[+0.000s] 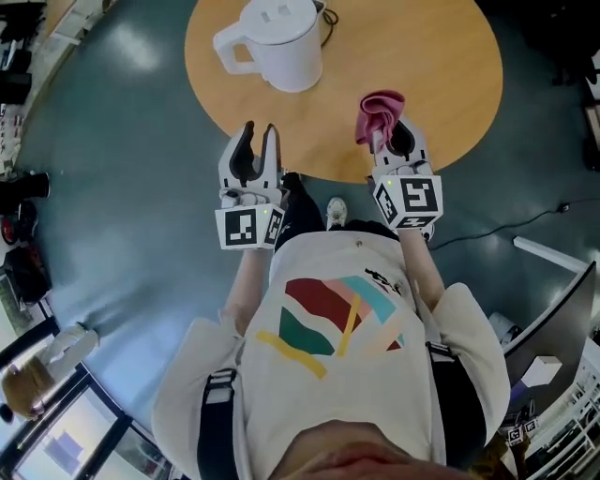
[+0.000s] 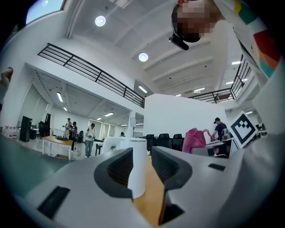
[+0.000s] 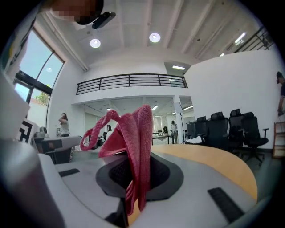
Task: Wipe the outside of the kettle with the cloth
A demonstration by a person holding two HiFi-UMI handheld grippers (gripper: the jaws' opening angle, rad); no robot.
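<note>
On table [image 1: 450, 84], kettle [image 1: 281, 42], cord [image 1: 329, 21], right gripper [image 1: 394, 139] clamping cloth [image 1: 379, 114]

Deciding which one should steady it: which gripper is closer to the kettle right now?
Left. The left gripper sits just short of the kettle, open jaws pointing at it; the right gripper, holding the cloth, is farther off to the right.

A round wooden bench [image 1: 441, 84] stands on a grey-blue floor [image 1: 122, 187]; a white kettle [image 1: 279, 39] stands upright on its far left part, handle leftward; a dark cord [image 1: 328, 21] lies just beside the kettle.
</note>
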